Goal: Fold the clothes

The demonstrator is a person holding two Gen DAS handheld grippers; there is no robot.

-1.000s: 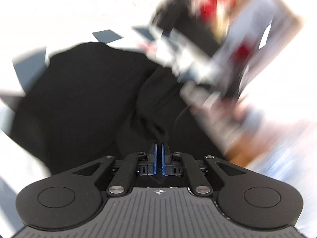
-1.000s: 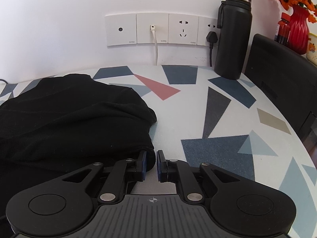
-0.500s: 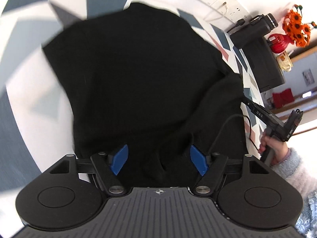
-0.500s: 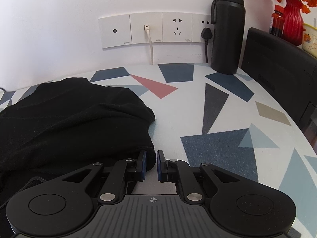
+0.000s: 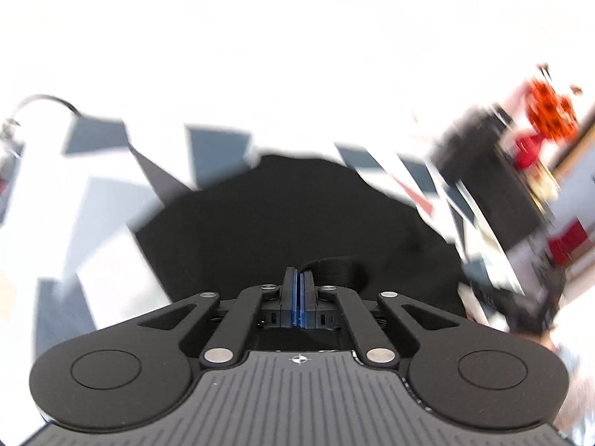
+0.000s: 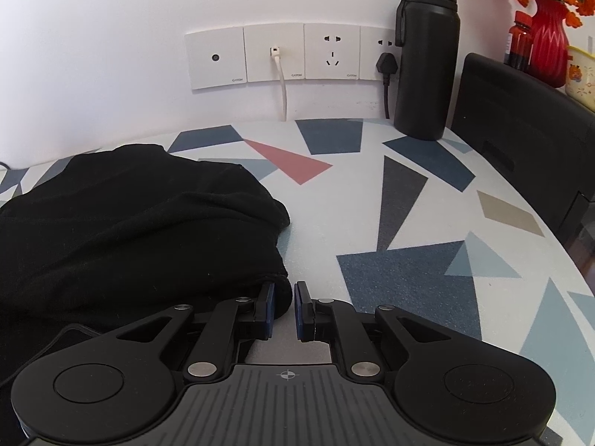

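A black garment (image 6: pixel 130 230) lies bunched on the triangle-patterned table (image 6: pixel 409 193), filling the left half of the right wrist view. My right gripper (image 6: pixel 284 299) is shut on the garment's near right corner, with a lump of cloth squeezed between its blue pads. In the blurred left wrist view the same garment (image 5: pixel 279 219) spreads out ahead. My left gripper (image 5: pixel 299 282) is shut with its pads together, and a black band of fabric (image 5: pixel 334 271) curls away from their tips.
Against the wall stand a black bottle (image 6: pixel 425 59), a row of sockets (image 6: pixel 275 55) with a white cable and a black plug, a black box (image 6: pixel 520 119) and a red vase of orange flowers (image 6: pixel 548 48). The table's rounded edge runs down the right.
The left gripper held cloth, opened wide over the garment half a second ago, and has shut again while swinging to a lower view. The right gripper has stayed put.
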